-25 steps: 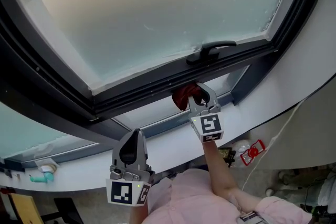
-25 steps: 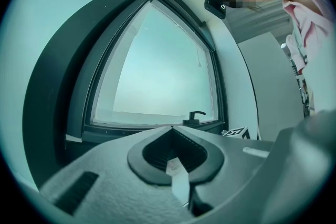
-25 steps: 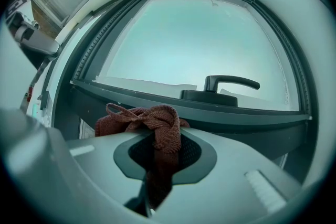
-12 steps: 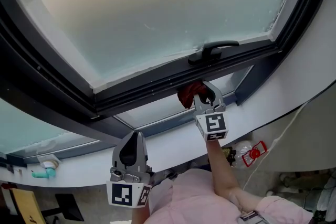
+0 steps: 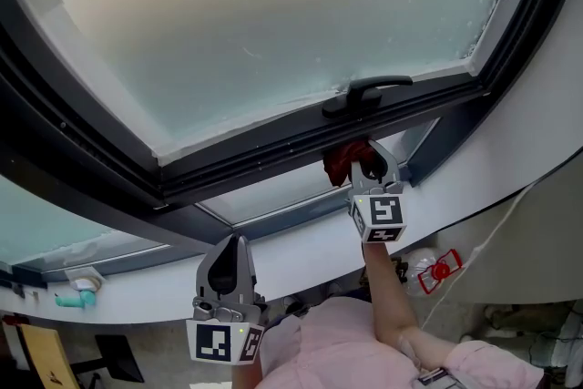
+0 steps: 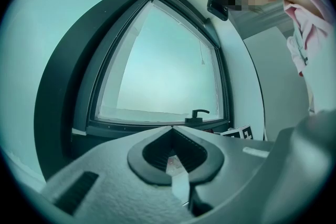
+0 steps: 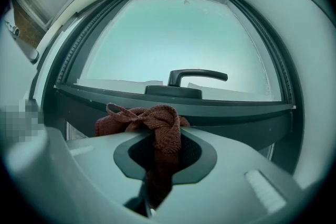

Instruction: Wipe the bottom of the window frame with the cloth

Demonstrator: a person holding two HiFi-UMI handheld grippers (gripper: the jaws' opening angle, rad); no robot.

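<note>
Cloth (image 5: 338,161) is pinched in the right gripper (image 5: 366,163), bunched against the frame (image 5: 255,157) just under the handle (image 5: 368,92). That frame runs sideways across the jaws, so the wipe likely goes along it. Left gripper (image 5: 228,261) hangs lower, jaws together, empty.

The cloth (image 5: 342,161) sits in the right gripper (image 5: 366,161), seemingly touching the bottom of the window frame (image 5: 246,158), just below the handle (image 5: 366,92). The left gripper (image 5: 228,246) lies lower left, well apart, before the sill (image 5: 301,255).
</note>
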